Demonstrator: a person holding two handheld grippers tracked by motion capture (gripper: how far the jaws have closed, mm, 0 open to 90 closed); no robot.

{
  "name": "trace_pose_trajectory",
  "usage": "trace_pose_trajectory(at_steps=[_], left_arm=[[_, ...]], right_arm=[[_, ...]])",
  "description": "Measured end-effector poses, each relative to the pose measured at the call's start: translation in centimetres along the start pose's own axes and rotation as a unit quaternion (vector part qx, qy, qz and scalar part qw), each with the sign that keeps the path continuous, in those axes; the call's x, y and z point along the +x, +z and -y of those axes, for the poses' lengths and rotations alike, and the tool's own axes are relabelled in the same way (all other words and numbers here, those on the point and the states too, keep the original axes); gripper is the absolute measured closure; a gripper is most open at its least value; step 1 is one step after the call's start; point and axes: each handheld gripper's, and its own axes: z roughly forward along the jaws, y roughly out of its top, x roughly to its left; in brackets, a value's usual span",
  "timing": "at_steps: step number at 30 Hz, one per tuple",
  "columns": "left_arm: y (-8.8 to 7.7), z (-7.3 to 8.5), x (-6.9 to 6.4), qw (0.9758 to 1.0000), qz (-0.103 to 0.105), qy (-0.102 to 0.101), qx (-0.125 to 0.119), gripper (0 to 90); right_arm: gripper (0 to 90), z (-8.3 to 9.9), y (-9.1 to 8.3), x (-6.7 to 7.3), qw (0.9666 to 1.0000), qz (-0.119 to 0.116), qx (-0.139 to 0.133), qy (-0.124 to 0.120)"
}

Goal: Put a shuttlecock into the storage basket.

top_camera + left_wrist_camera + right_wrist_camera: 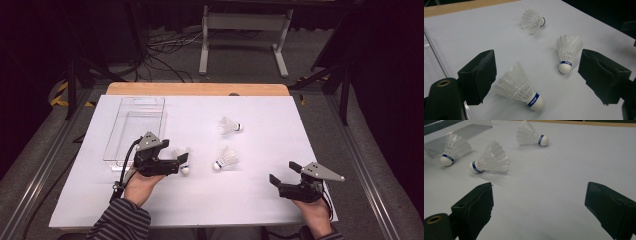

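Left gripper (pixel 537 82) spread wide around nearest shuttlecock (pixel 520 87), gripping nothing, beside clear tray (pixel 132 131) near tabletop's left edge. Featherlight, crushable skirt (best pinched at the firm cork). Right gripper (pixel 539 212) gaped empty, near the right corner.

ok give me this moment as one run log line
left gripper: open, jaws either side of nearest shuttlecock, no grip | right gripper: open, idle | two other shuttlecocks: lying on sheet | clear tray: holds no shuttlecock
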Motion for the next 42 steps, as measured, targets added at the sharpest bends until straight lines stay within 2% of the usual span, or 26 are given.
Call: trace_pose_trajectory(at_steps=[6,12,13,17,20,23,26,28,29,35,36,37,40,42], left_arm=[[0.2,-0.4,0.1,0.9999,-0.004,-0.003,0.011,16.9],[0.4,-0.8,0.3,0.9994,-0.008,-0.006,0.034,18.6],[0.5,-0.9,0.4,0.9993,-0.013,-0.002,0.036,19.0],[0.6,-1.2,0.5,0.9985,-0.013,-0.009,0.053,20.9],[0.8,-1.6,0.5,0.9971,-0.017,-0.003,0.073,20.9],[0.9,-2.0,0.5,0.9964,-0.023,0.003,0.082,22.0],[1.1,-2.3,0.6,0.9955,-0.024,-0.002,0.092,23.1],[1.2,-2.6,0.7,0.9942,-0.027,0.004,0.104,23.6],[1.3,-2.7,0.7,0.9936,-0.026,0.001,0.11,23.9],[1.8,-3.3,0.7,0.9908,-0.041,0.01,0.128,24.8],[1.8,-3.3,0.7,0.9907,-0.04,0.004,0.13,25.3],[1.9,-3.4,0.8,0.99,-0.045,0.012,0.133,26.0],[2.2,-3.6,0.9,0.9884,-0.037,0.002,0.147,27.7],[2.5,-3.7,1.0,0.9871,-0.039,0.001,0.155,28.5]], right_arm=[[9.1,0.0,0.0,0.0,1.0,-0.001,0.0,0.0],[9.1,0.0,0.0,0.0,1.0,-0.002,0.0,0.0],[9.1,0.0,0.0,0.0,1.0,-0.002,0.0,0.0],[9.1,0.0,0.1,0.0,1.0,-0.002,0.001,-0.001],[9.1,0.0,0.1,0.0,1.0,-0.002,0.001,-0.001],[9.1,0.0,0.1,0.0,1.0,-0.002,0.001,-0.001],[9.1,0.0,0.1,0.0,1.0,-0.002,0.001,-0.001],[9.1,0.0,0.1,0.0,1.0,-0.002,0.001,-0.001],[9.1,0.0,0.1,0.0,1.0,-0.002,0.001,-0.001],[9.2,0.0,0.1,0.0,1.0,-0.002,0.002,-0.001],[9.2,0.0,0.1,0.0,1.0,-0.002,0.002,-0.001],[9.2,0.0,0.1,0.0,1.0,-0.002,0.002,-0.001],[9.3,0.0,0.1,0.0,1.0,-0.003,0.001,-0.001],[9.3,0.0,0.1,0.0,1.0,-0.004,0.003,-0.001]])
